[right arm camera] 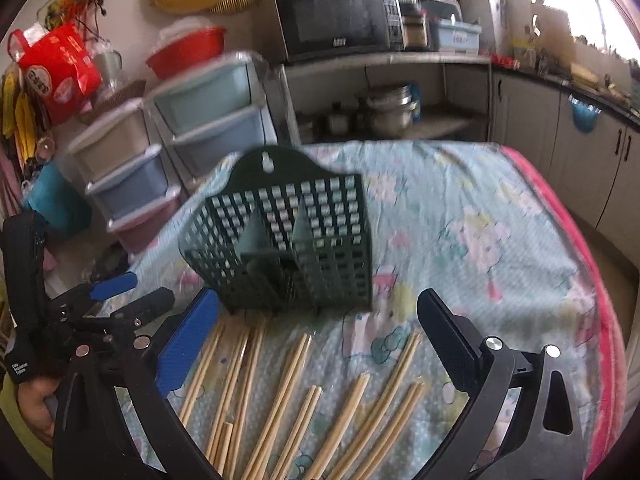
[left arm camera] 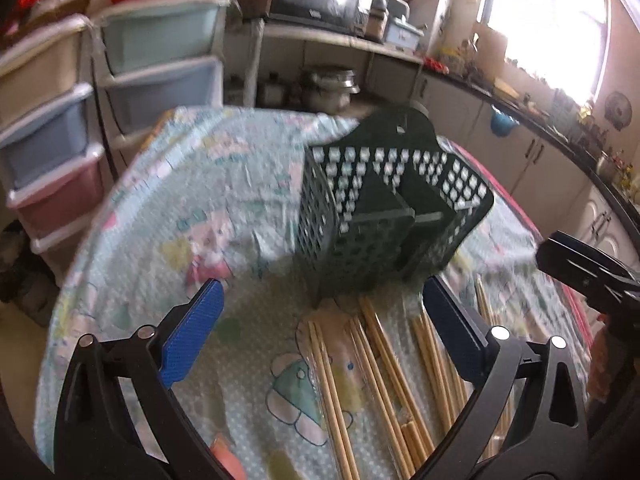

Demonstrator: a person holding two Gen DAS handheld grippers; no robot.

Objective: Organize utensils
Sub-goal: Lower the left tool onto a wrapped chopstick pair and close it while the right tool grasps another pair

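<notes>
Both tools, left (left arm camera: 322,296) and right (right arm camera: 318,304), gape apart, gripping nothing. Beneath them, pale wooden chopsticks (right arm camera: 304,412) lie scattered on the desk's cartoon-print cloth (right arm camera: 460,208). Just beyond stands an upright dark green perforated plastic utensil basket (right arm camera: 280,248).

**Kitchen setting around the cloth-covered table**

A table (right arm camera: 500,208) draped in a pale blue cartoon-print cloth, with a pink edge on its right side, fills the foreground. Behind its far left corner stand two stacks of pastel plastic drawers (right arm camera: 132,176). A microwave (right arm camera: 332,20) sits on a shelf unit (right arm camera: 384,62) against the back wall, with metal pots (right arm camera: 388,110) below it. A dark worktop over pale cabinets (right arm camera: 528,112) runs along the right wall. Bright daylight enters through a window (left arm camera: 548,20).
</notes>
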